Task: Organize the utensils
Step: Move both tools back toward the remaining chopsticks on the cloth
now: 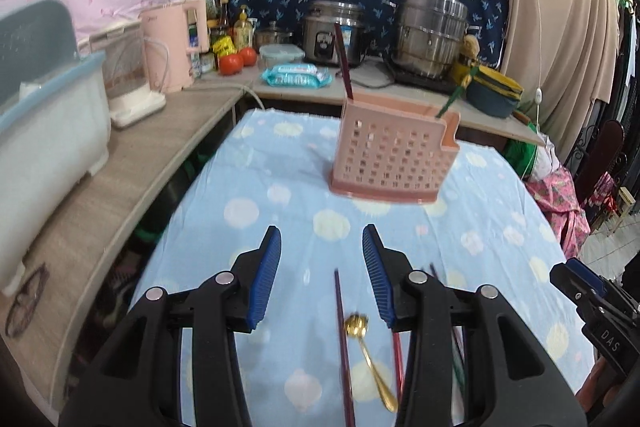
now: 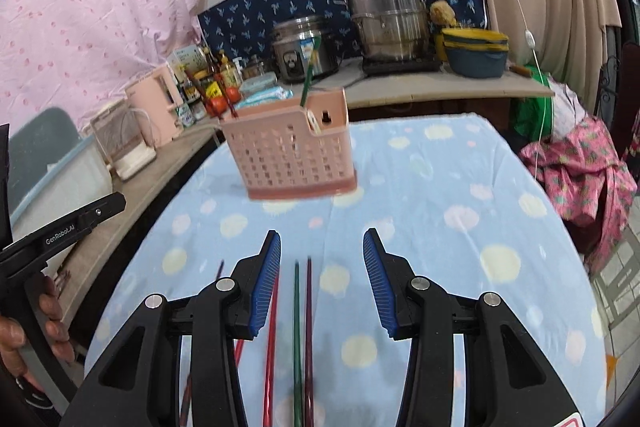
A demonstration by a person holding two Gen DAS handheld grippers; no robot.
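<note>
Both grippers, left and right, had jaws wide open, holding nothing. Chopsticks and a gold spoon lay on the worktop, near the pink basket. Thin, stiff, probably slippery, so I'd pinch mid-shaft.

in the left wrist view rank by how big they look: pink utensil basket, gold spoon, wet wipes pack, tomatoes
1. pink utensil basket
2. wet wipes pack
3. gold spoon, unsure against the pack, since it lies nearer the camera
4. tomatoes
</note>
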